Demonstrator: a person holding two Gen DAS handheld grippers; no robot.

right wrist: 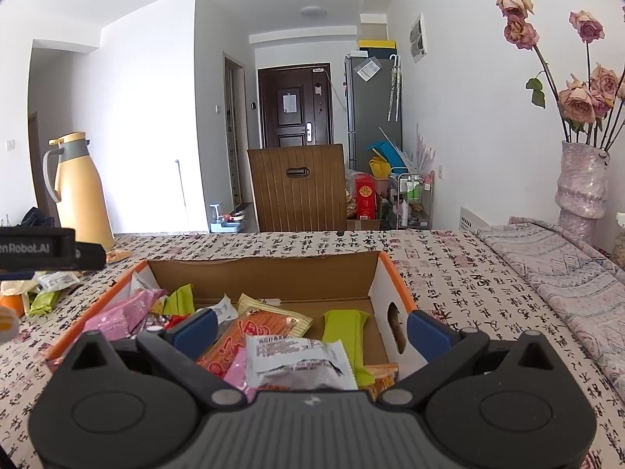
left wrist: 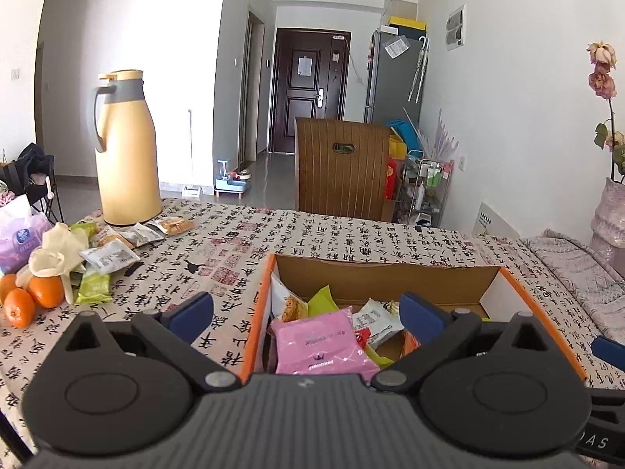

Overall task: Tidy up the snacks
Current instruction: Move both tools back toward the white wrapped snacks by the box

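The right gripper [right wrist: 310,326] hangs over the near part of the box [right wrist: 384,273], jaws spread as wide as they go, nothing between the pads; a grey-white packet [right wrist: 299,363] and an orange packet [right wrist: 250,336] lie loose in the box just below it. The left gripper [left wrist: 306,312] is also spread and empty, above the box's near left corner, over a pink packet [left wrist: 318,342].

Both tongs look to be between drops: the box already holds a good heap, so I judge a packet has gone in and a fetch comes next. Left of the box, by the flask [left wrist: 127,148], about 6 loose packets [left wrist: 109,254] are on the cloth, near 3 oranges [left wrist: 33,299]. The next move calls for the left gripper to swing left of the box, come down over 1 flat packet and pinch it by an edge, clear of the fruit.
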